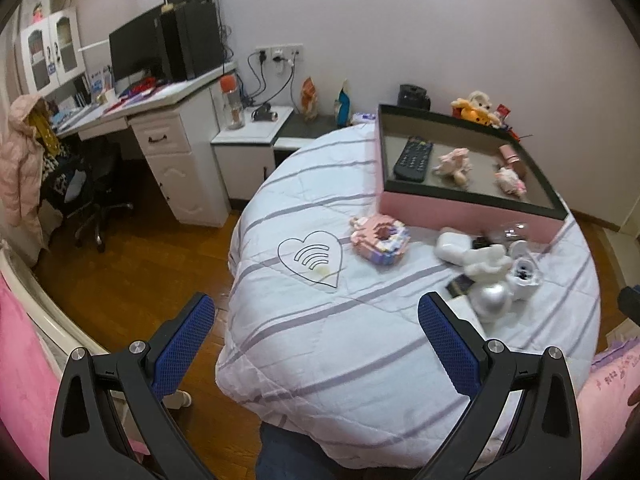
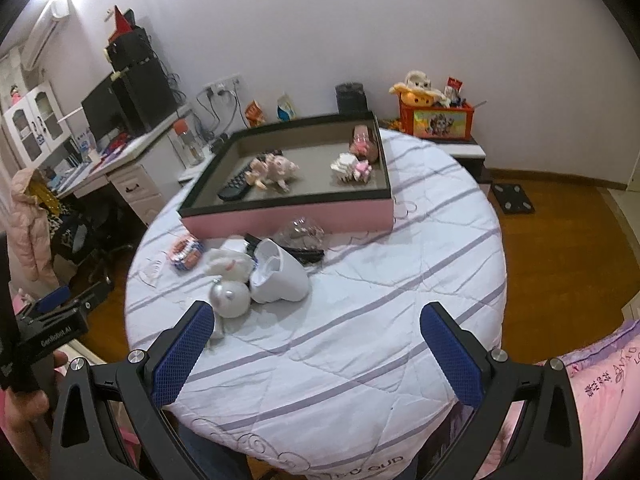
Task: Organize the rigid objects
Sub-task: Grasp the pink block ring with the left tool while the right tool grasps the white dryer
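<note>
1. Right now the left gripper [image 1: 316,320] has its two blue fingers [image 1: 182,344] spread wide, with nothing between them. They fill the bottom of the left wrist view and point up at the bed cover [image 1: 360,344].
2. The right gripper [image 2: 316,324] is spread wide too and holds nothing. Its left blue finger [image 2: 182,354] is just beside a silver ball [image 2: 232,298].
3. A white case [image 2: 280,276] lies open in the middle of the right wrist view, touching the ball. A fluffy white thing [image 2: 224,262] sits next to it. I cannot tell what it is.
4. A clear shiny thing [image 2: 302,232] and something black under it are blurry and hard to make out.
5. A pink block toy [image 1: 380,240] lies alone in the middle of the left wrist view.
6. The pink tray [image 2: 288,216] sits higher up, near the far edge of the cover. Inside are a black remote [image 1: 414,158], two small pink toys [image 1: 452,166] and a pink tube [image 1: 512,156] at the right side.
7. At the left edge of the right wrist view, a hand [image 2: 24,416] holds the other gripper's black handle. The hand is cut off by the frame.
</note>
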Demonstrator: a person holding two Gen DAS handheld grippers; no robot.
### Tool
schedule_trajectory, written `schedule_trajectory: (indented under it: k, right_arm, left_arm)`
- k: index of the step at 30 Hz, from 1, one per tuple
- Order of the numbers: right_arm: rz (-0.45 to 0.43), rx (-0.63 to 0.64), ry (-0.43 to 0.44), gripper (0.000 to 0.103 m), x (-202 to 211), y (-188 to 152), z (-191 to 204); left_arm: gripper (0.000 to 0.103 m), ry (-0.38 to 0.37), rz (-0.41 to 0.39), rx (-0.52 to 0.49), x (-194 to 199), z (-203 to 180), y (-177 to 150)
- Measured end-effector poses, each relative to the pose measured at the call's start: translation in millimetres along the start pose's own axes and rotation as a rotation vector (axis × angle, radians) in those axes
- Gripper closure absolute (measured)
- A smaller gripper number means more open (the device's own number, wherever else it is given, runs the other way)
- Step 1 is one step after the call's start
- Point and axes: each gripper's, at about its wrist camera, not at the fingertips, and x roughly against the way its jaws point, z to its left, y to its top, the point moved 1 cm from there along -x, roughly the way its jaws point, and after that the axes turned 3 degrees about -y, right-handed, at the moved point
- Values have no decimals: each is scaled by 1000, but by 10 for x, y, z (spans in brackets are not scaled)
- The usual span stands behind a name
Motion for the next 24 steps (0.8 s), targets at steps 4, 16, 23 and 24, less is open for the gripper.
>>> schedule_trajectory:
  k: [4, 16, 23, 24]
  right_arm:
    - [34, -5, -6, 0, -213, 16, -16]
    - [113, 21, 32, 1, -857, 151, 114]
    - [175, 32, 78, 16, -1223, 163, 176]
    - [185, 30, 96, 16, -1276, 154, 178]
  left_arm:
    - [0, -11, 27, -21, -257, -53, 59]
    - [0, -39, 82, -105, -1070, -409, 290]
    - [0, -42, 110, -119, -1430, -457, 346]
    - [0, -49, 116, -121, -1474, -470, 339]
